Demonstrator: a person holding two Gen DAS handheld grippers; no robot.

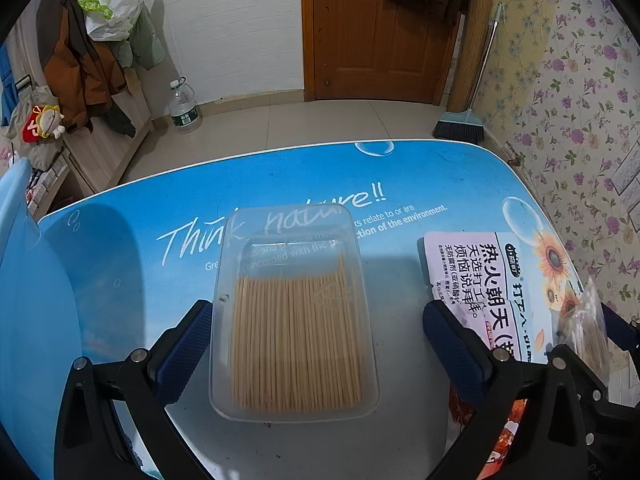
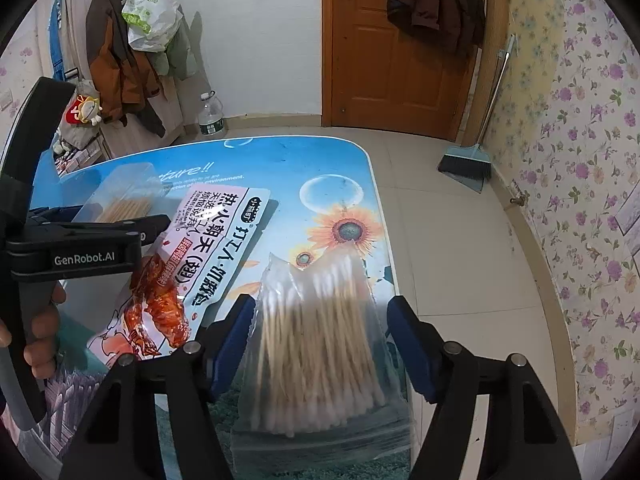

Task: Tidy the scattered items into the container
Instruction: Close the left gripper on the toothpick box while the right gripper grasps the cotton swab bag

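A clear plastic box of toothpicks (image 1: 294, 320) lies on the blue printed table (image 1: 420, 176). My left gripper (image 1: 320, 320) is open, its blue pads either side of the box without touching it. A clear bag of cotton swabs (image 2: 320, 340) lies at the table's right edge. My right gripper (image 2: 322, 328) is open around the bag. A pink snack packet (image 2: 192, 264) lies between box and bag; it also shows in the left wrist view (image 1: 480, 280). The light blue container (image 1: 16, 200) shows only as a rim at far left.
The table edge (image 2: 384, 240) drops to tiled floor right beside the swab bag. The left gripper's black body (image 2: 76, 248) and the hand holding it are at left in the right wrist view. A broom (image 2: 468, 164), water bottle (image 2: 210, 114) and door stand beyond.
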